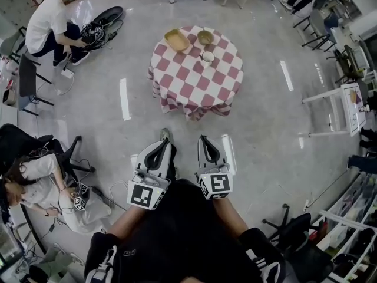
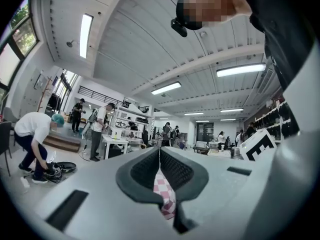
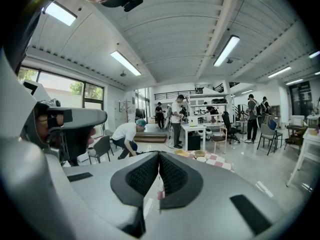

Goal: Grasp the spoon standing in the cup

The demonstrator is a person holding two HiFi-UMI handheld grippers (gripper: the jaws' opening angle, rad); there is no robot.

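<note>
One white cup, checkered table

floor to table: open | behind cup: two bowls

Right gripper closed, empty; checkered table ahead — well apart.

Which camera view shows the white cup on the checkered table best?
The head view: it looks down on the whole table, with the cup unobstructed from above. The right gripper view shows the cup only small and far off. The left gripper view shows just a strip of checkered cloth, no cup.
</note>
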